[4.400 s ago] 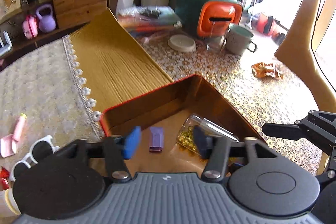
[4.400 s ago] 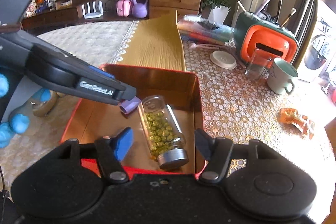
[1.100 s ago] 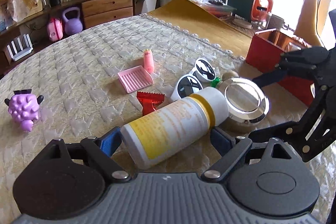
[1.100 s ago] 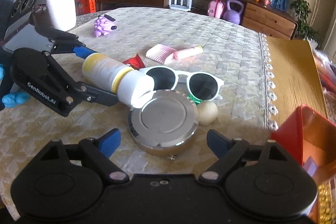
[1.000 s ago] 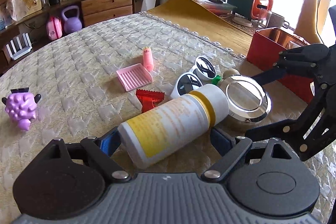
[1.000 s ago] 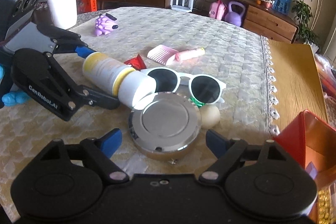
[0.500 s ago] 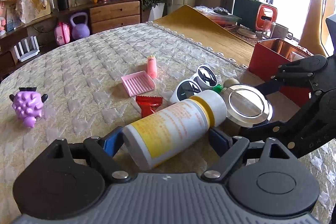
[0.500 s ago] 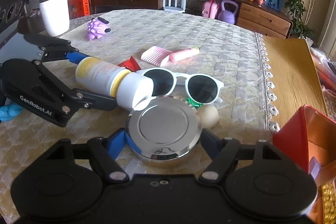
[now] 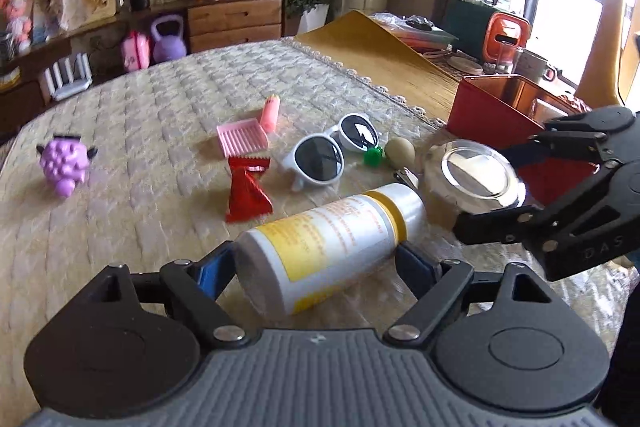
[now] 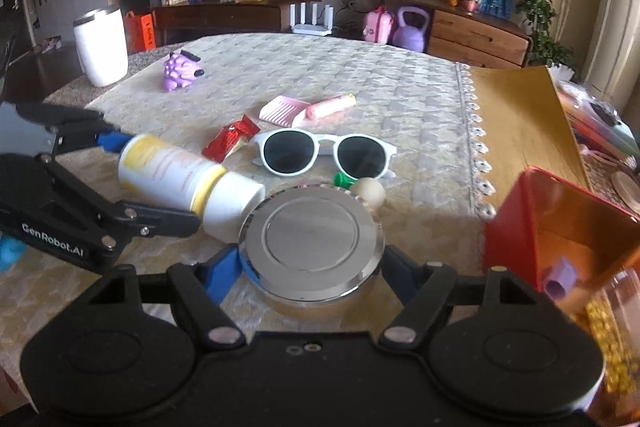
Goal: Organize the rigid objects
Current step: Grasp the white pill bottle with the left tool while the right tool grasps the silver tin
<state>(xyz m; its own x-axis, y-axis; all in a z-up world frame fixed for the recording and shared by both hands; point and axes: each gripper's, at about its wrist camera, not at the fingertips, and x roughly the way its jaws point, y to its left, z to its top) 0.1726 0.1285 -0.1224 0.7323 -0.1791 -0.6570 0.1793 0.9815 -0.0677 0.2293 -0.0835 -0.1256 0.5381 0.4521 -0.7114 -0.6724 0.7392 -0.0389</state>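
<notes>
A: Both hand-held tools are loaded — the left gripper (image 9: 316, 267) clamps the white-and-yellow bottle (image 9: 328, 247) low in the left wrist frame, its blue pads tight against the body, cap pointing toward centre right.

B: And the right gripper (image 10: 310, 275)?

A: Closed on the round silver tin (image 10: 310, 239), bottom centre of the right wrist frame. The red box (image 10: 516, 223) sits at the lower right edge, with 2 items visible inside.

B: What could go wrong?

A: The 2 loads touch — the bottle's cap leans against the tin's rim, so carrying one off may drag the other askew. The bottle is smooth and held off-centre; it could pivot and slip. The white sunglasses (image 10: 324, 153) and small beige ball (image 10: 370, 189) lie just beyond the tin, easily swept.
</notes>
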